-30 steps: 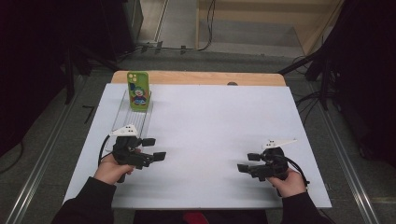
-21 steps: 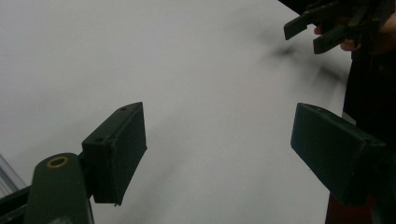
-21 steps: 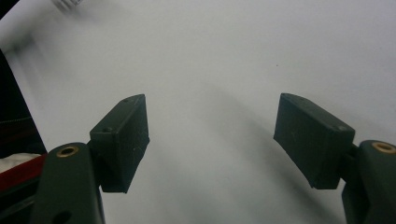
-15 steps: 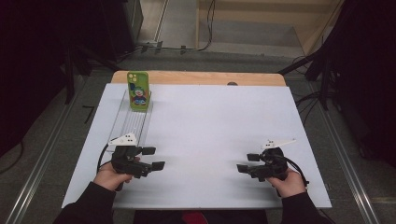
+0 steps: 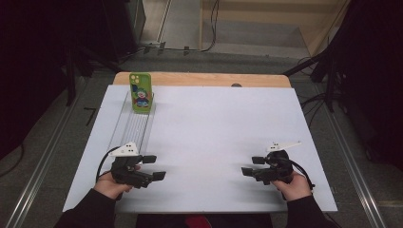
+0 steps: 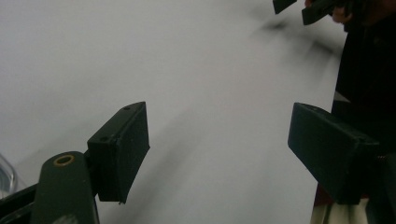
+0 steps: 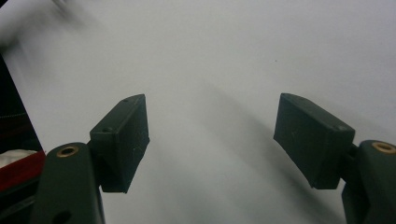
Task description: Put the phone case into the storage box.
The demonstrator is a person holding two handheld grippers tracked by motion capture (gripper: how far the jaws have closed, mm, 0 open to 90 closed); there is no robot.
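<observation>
The green phone case stands upright at the far left of the white table, at the far end of a clear ribbed rack that runs toward the person — propped there, it seems, so a gripper can take it by its edges. In the high view it is well apart from both grippers. The left gripper rests low near the near end of the rack, jaws spread and pointing toward the table's middle, nothing between them. The right gripper sits at the near right, jaws likewise apart and empty, aimed inward — a waiting pose, by my reading.

In the left gripper view, the two black jaws stand wide over bare white surface; a sliver of the clear rack shows at the lower left edge, and the right gripper's jaws show at the upper right.

In the right gripper view, the jaws are again parted with only the table between them, gripping nothing.
</observation>
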